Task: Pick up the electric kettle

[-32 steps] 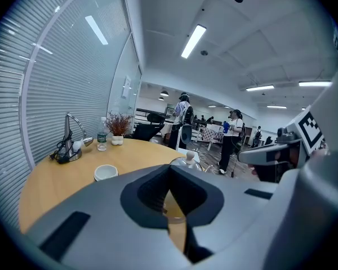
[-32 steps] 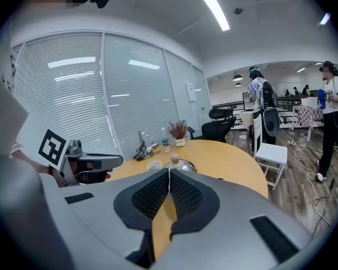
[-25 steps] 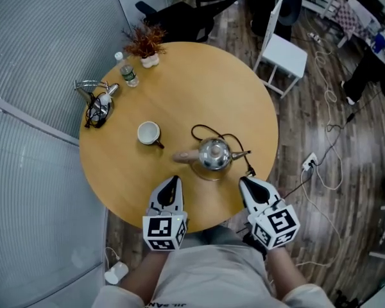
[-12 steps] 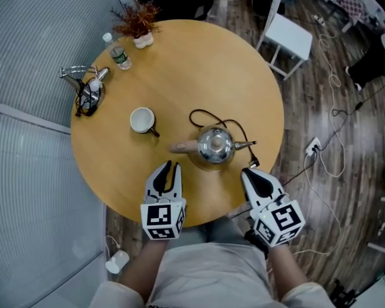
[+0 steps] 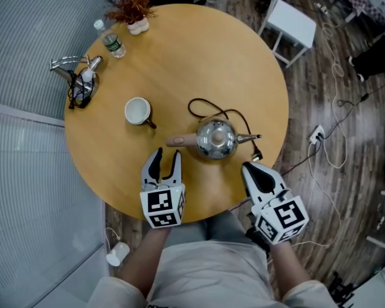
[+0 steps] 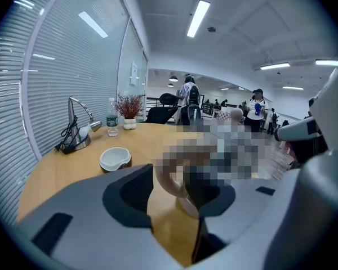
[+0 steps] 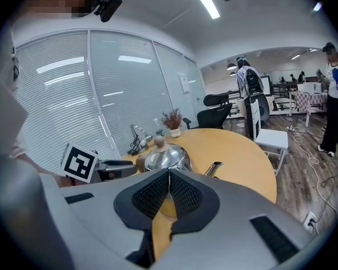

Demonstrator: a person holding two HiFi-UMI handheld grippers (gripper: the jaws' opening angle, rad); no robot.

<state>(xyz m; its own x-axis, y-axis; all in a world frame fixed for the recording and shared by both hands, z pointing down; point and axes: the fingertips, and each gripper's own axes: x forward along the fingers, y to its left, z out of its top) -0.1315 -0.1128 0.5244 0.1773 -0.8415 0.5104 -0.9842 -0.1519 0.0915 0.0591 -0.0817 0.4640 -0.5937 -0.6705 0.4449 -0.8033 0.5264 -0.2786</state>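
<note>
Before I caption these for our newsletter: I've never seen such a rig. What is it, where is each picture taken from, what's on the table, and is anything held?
No robot here: a person holds a two-jaw gripper in each hand. The overhead picture comes from a camera on their head, looking down. The other two come from cameras riding on each gripper, looking along its jaws. On the round table stand a corded steel kettle, a cup, a bottle, a small plant and a metal stand with cables. The left gripper has its jaws opening just short of the kettle's wooden handle, gripping nothing. The right gripper has its jaws shut and empty.
</note>
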